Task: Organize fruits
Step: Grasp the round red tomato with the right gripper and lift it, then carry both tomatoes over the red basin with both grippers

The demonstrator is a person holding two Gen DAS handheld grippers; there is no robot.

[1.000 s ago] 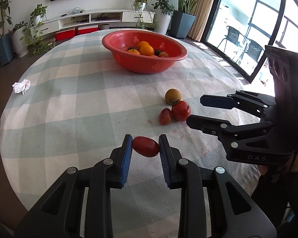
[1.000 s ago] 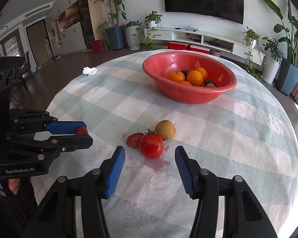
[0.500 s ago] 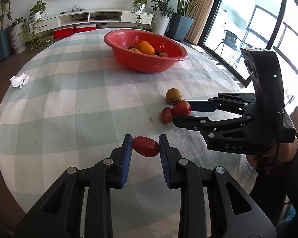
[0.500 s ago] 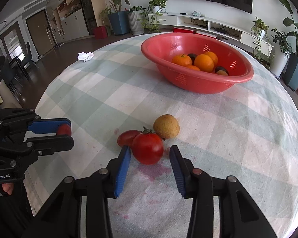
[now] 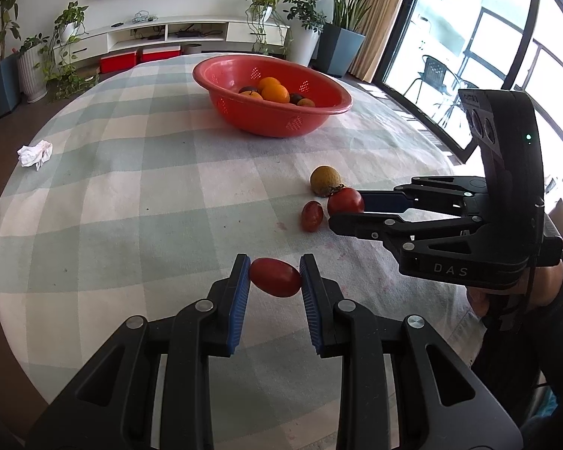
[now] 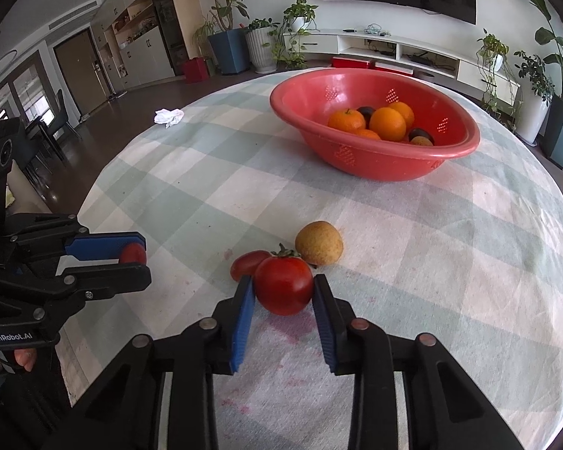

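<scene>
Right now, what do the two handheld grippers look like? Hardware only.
Both are matte black plastic with silver screws and blue ribbed pads on the fingers. The left gripper reads "GenRobot.AI" in white. The right gripper reads "DAS" and carries an upright black camera module with round lenses and a green LED. The right hand wears a dark grey sleeve.

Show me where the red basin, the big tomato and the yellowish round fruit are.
red basin (image 6: 394, 167), right wrist view, on its outer front wall.
big tomato (image 6: 283, 290), right wrist view, on its front skin.
yellowish round fruit (image 5: 324, 180), left wrist view, on its middle.
</scene>
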